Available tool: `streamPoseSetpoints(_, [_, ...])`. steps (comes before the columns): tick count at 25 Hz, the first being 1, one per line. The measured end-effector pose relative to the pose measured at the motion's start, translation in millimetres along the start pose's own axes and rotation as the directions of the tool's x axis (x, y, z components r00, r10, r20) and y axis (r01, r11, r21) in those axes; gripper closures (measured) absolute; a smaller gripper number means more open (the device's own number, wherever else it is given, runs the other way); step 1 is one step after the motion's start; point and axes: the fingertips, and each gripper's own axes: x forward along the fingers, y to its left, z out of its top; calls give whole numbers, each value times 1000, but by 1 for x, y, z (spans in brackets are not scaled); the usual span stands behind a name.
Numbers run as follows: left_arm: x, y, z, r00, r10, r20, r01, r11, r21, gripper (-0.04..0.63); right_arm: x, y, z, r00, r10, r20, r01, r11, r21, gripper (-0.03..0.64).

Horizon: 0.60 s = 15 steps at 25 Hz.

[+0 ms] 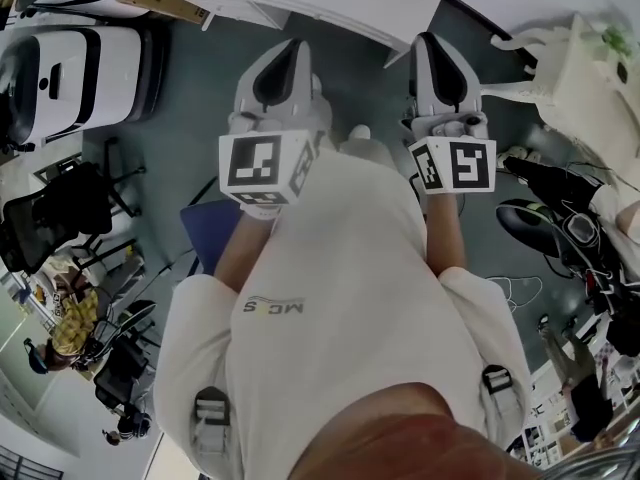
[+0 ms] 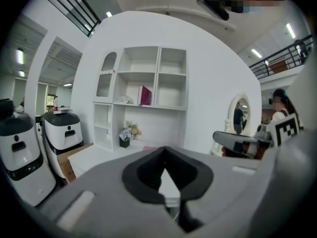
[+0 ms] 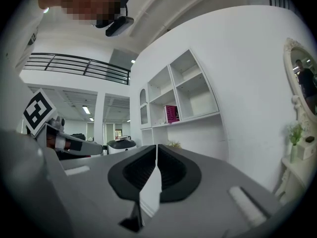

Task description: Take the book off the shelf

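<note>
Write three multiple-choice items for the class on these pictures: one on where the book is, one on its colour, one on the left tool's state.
1. Where is the book? A. on the floor B. upright in the shelf C. in a tool
2. Its colour? A. green B. magenta C. yellow
3. The left tool is: A. open B. shut on the book C. shut, empty

Key: B, it stands in a shelf compartment; B, its cover shows magenta; C, the jaws meet with nothing between.
</note>
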Motion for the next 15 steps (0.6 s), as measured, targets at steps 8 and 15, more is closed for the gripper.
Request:
streamPoseSetpoints(8, [79,85,35,999,6,36,-5,1000,-19,594,121,-6,0,1000,22,-3,-22,999,-25,620])
streamPoseSetpoints(15, [179,168,85,997,-58,57,59,998,-11,594,265,-25,11,999,-19,28,20,999,-30,620])
